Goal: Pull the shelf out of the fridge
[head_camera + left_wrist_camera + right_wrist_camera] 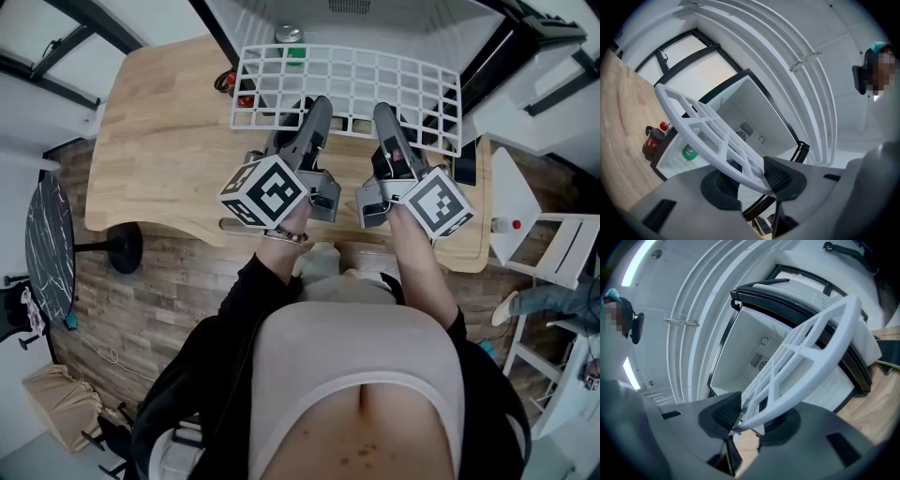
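Observation:
The white grid shelf (347, 84) is out in front of the open fridge (375, 19), held level over the far edge of the wooden table (159, 141). My left gripper (317, 111) is shut on its near rim left of centre. My right gripper (382, 114) is shut on the same rim a little to the right. The left gripper view has the shelf (712, 131) running up and left from the left gripper (754, 180), its rim pinched between the pads. Seen from the right gripper (750, 420), the shelf (806, 348) slants up to the right, clamped at its edge.
A cola bottle (652, 140) stands on the table beside the fridge, partly under the shelf's left corner. A green-labelled can (689, 152) sits inside the fridge's white interior (754, 112). The dark-framed fridge door (797, 301) hangs open at the right. A round dark side table (47, 244) stands at the left.

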A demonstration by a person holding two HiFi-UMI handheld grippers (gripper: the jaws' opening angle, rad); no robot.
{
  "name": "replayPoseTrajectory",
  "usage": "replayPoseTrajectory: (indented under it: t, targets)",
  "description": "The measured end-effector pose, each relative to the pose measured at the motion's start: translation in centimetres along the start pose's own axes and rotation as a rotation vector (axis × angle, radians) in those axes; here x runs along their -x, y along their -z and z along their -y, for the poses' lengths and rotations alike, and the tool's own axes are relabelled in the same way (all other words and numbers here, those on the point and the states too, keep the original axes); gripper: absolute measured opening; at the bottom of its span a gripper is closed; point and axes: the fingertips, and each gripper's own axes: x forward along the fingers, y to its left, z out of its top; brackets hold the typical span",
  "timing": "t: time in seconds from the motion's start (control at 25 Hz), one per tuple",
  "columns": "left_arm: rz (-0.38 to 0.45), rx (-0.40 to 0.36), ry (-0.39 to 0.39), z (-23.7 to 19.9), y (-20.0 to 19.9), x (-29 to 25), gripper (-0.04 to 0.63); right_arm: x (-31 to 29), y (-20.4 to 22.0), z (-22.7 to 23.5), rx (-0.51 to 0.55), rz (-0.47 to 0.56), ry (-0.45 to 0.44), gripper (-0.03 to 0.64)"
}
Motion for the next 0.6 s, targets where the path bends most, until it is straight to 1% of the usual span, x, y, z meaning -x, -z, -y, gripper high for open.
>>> replayPoseTrajectory:
  t: [0.24,0.6]
  targets:
    - [0.013,-0.013,0.004,0.9,0.3,0.7,0.147,0.7,-0.6,-1.0,0.036,-0.004,-0.036,0.124]
    - [0.022,-0.039,0.006,2.5,1.2,2.0,0.149,3.1,-0.7,-0.7,0.050,-0.021,0.002,0.126]
